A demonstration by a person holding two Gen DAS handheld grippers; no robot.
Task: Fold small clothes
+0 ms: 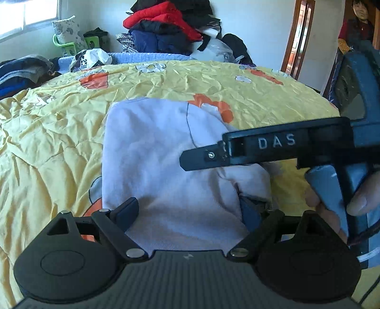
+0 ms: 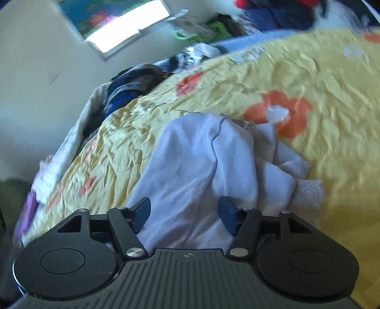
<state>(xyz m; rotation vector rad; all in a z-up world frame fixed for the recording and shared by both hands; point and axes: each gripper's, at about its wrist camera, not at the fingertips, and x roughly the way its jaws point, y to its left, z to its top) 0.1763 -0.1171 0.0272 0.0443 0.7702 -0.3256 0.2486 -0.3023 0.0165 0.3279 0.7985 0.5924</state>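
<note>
A small pale lavender garment (image 1: pixel 152 161) lies on the yellow flowered bedspread (image 1: pixel 47 133), partly folded, with a bunched edge at its right. My left gripper (image 1: pixel 190 211) is open, its jaws wide apart over the garment's near edge. The right gripper's black body (image 1: pixel 273 147) reaches in from the right above the garment's bunched side. In the right wrist view the garment (image 2: pixel 194 161) lies rumpled with a white lace trim (image 2: pixel 306 192) at its right. My right gripper (image 2: pixel 184 214) is open with the cloth lying between its jaws.
A pile of red, navy and black clothes (image 1: pixel 166 26) stands beyond the bed. Dark folded clothes (image 1: pixel 21 71) lie at the bed's far left. A window (image 2: pixel 123 31) is in the wall at the left. A doorway (image 1: pixel 299 38) and a person (image 1: pixel 356 21) are at the far right.
</note>
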